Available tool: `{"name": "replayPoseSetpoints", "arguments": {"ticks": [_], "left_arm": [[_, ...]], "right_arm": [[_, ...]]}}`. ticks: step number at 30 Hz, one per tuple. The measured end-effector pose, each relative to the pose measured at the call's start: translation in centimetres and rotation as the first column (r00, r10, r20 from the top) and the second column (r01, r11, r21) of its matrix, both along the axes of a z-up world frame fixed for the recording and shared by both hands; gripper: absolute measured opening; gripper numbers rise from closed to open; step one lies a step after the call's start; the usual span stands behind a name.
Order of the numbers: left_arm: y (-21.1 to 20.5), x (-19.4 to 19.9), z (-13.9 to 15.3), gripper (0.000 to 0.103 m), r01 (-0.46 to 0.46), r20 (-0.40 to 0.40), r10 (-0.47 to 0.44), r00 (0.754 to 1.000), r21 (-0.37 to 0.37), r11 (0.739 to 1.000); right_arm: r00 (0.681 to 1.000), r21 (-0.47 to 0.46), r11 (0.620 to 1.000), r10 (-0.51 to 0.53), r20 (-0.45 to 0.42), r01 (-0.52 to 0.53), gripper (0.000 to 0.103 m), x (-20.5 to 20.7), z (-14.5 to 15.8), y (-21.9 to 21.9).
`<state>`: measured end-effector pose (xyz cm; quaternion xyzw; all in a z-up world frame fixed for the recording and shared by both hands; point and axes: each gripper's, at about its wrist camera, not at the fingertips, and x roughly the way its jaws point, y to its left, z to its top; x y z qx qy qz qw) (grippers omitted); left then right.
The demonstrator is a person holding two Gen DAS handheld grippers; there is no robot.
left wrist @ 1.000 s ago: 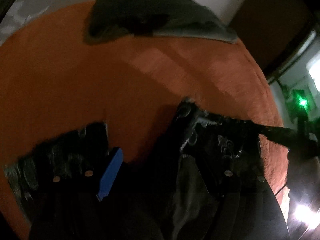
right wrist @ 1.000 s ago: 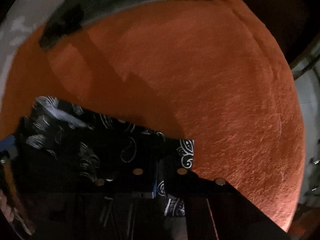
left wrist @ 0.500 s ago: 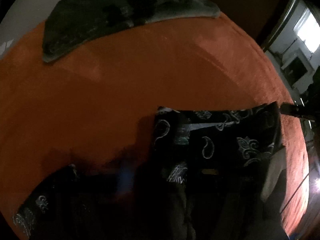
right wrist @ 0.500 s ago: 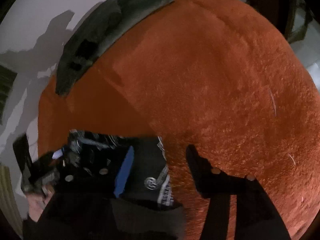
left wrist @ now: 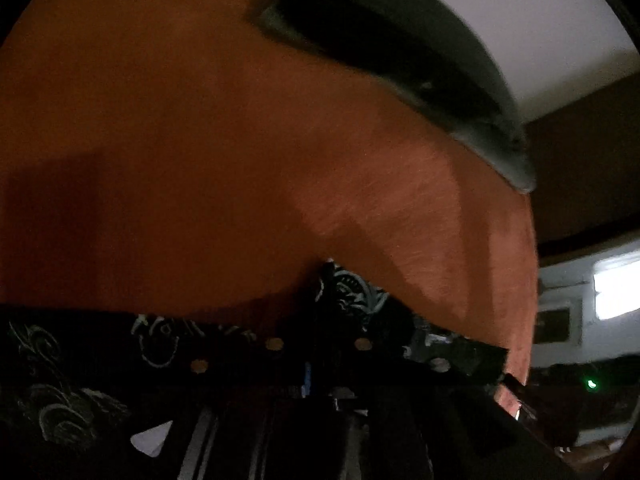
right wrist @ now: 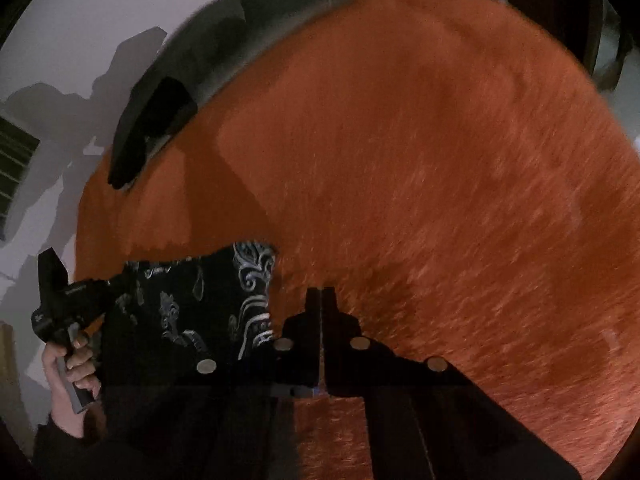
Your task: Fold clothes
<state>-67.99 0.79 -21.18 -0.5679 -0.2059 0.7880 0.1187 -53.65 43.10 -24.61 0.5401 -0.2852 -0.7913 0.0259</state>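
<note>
Black fingers of the right claw (right wrist: 320, 292) are closing and stand almost together, with only a thin slit left and nothing in it; their tips rest low over bare orange blanket (right wrist: 440, 160), just beside the right edge of the cloth (right wrist: 188, 304). Half a second ago this claw gaped wide with the cloth by its left finger, so it has let the cloth go and pulled shut empty. The left claw (left wrist: 320, 300) has meanwhile dropped to the cloth's other side. Its jaws are opening, and a bunched corner with pale swirls sticks up between its fingers. That view is too dark to tell whether the pads still press on it. From the right wrist, a hand (right wrist: 68, 364) holds this claw at the cloth's left edge. The cloth, black with a light paisley print, lies flat on the blanket as a compact patch between the two claws. One fold seems to be laid down, and both claws look to be freeing themselves for a fresh grip. Farther out, a grey pillow (right wrist: 240, 32) lies at the blanket's far edge, well apart from the cloth, against a pale wall.
</note>
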Motion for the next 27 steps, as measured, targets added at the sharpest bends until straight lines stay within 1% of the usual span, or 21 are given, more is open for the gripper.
{"name": "replayPoseSetpoints", "arguments": {"ticks": [1, 3, 6, 7, 8, 9, 11, 13, 14, 15, 16, 17, 18, 19, 20, 22, 23, 24, 25, 26, 27], "left_arm": [[0.1, 0.0, 0.9, 0.026, 0.021, -0.023, -0.021, 1.000, -0.033, 0.999], [1.1, 0.0, 2.5, 0.038, 0.074, -0.081, -0.081, 0.993, -0.084, 0.994], [3.4, 0.2, 4.4, 0.047, 0.181, -0.136, -0.195, 0.971, -0.110, 0.977], [4.2, 0.3, 4.6, 0.050, 0.222, -0.133, -0.237, 0.962, -0.121, 0.968], [5.2, 0.4, 4.4, 0.053, 0.259, -0.121, -0.279, 0.953, -0.154, 0.954], [6.3, 0.5, 3.9, 0.057, 0.292, -0.106, -0.317, 0.943, -0.198, 0.936], [8.4, 0.7, 2.8, 0.058, 0.356, -0.069, -0.389, 0.919, -0.282, 0.891], [9.2, 0.8, 1.4, 0.054, 0.369, -0.037, -0.408, 0.912, -0.359, 0.857], [9.0, 0.7, 0.9, 0.044, 0.362, -0.032, -0.401, 0.916, -0.371, 0.855], [8.3, 0.6, 0.6, 0.009, 0.341, -0.040, -0.379, 0.925, -0.356, 0.870], [7.3, 0.3, 1.0, 0.005, 0.313, -0.065, -0.349, 0.935, -0.316, 0.896], [6.3, 0.0, 1.6, 0.005, 0.283, -0.097, -0.317, 0.943, -0.265, 0.922], [5.3, -0.4, 2.2, 0.005, 0.252, -0.127, -0.283, 0.951, -0.212, 0.944], [4.5, -0.6, 3.3, 0.005, 0.228, -0.171, -0.258, 0.951, -0.180, 0.957], [3.7, -0.7, 4.7, 0.005, 0.211, -0.225, -0.246, 0.943, -0.169, 0.963], [2.4, -1.1, 6.8, 0.008, 0.208, -0.284, -0.246, 0.927, -0.156, 0.966], [2.1, -1.4, 7.3, 0.011, 0.210, -0.290, -0.250, 0.924, -0.160, 0.964], [1.8, -1.6, 7.9, 0.023, 0.212, -0.297, -0.253, 0.921, -0.164, 0.963], [1.6, -1.8, 7.9, 0.039, 0.213, -0.287, -0.257, 0.923, -0.175, 0.961], [1.4, -2.0, 7.5, 0.045, 0.213, -0.267, -0.260, 0.928, -0.190, 0.958], [1.1, -2.1, 7.0, 0.052, 0.218, -0.243, -0.262, 0.934, -0.192, 0.957]], "right_arm": [[1.000, -0.020, 1.000, 0.007, 0.005, -0.007, 0.013, -0.3, -0.3, -0.3], [1.000, -0.042, 0.999, 0.018, 0.001, -0.018, 0.021, -0.4, -0.7, -0.7], [0.998, -0.034, 0.998, 0.045, -0.044, -0.047, 0.021, -1.8, -0.6, -1.9], [0.997, -0.020, 0.998, 0.058, -0.051, -0.059, 0.020, -2.0, -0.6, -2.2], [0.996, -0.003, 0.997, 0.071, -0.056, -0.072, 0.002, -2.1, -0.5, -2.5], [0.995, 0.014, 0.996, 0.085, -0.061, -0.084, 0.000, -2.2, -0.5, -2.7], [0.998, 0.149, 0.988, 0.047, -0.050, -0.039, 0.000, -1.7, 0.6, -2.6], [0.998, 0.148, 0.989, 0.012, -0.068, -0.002, 0.000, -1.1, 1.4, -1.9], [0.997, 0.142, 0.990, -0.004, -0.079, 0.015, 0.000, -0.8, 1.7, -1.5], [0.998, 0.106, 0.994, 0.012, -0.065, -0.005, 0.003, -0.9, 1.6, -1.1], [0.998, 0.064, 0.997, 0.035, -0.049, -0.032, 0.005, -1.1, 1.3, -0.8], [0.999, 0.026, 0.999, 0.043, -0.031, -0.043, 0.019, -1.4, 0.9, -0.9], [0.999, -0.013, 0.999, 0.050, -0.013, -0.050, 0.039, -1.7, 0.4, -1.1], [0.998, -0.051, 0.997, 0.058, 0.005, -0.058, 0.048, -1.9, -0.1, -1.2], [0.998, -0.055, 0.996, 0.064, -0.003, -0.064, 0.055, -2.0, -0.2, -1.3], [0.996, -0.013, 0.997, 0.080, -0.029, -0.081, 0.055, -2.3, -0.2, -2.1], [0.995, 0.011, 0.996, 0.092, -0.035, -0.091, 0.052, -2.5, -0.2, -2.5], [0.994, 0.036, 0.995, 0.099, -0.042, -0.097, 0.030, -2.6, 0.0, -2.7], [0.993, 0.061, 0.993, 0.105, -0.048, -0.102, 0.014, -2.7, 0.2, -2.7], [0.992, 0.087, 0.990, 0.112, -0.054, -0.107, 0.004, -2.7, 0.4, -2.7], [0.992, 0.096, 0.990, 0.107, -0.060, -0.100, 0.004, -2.7, 0.7, -2.6]]}}
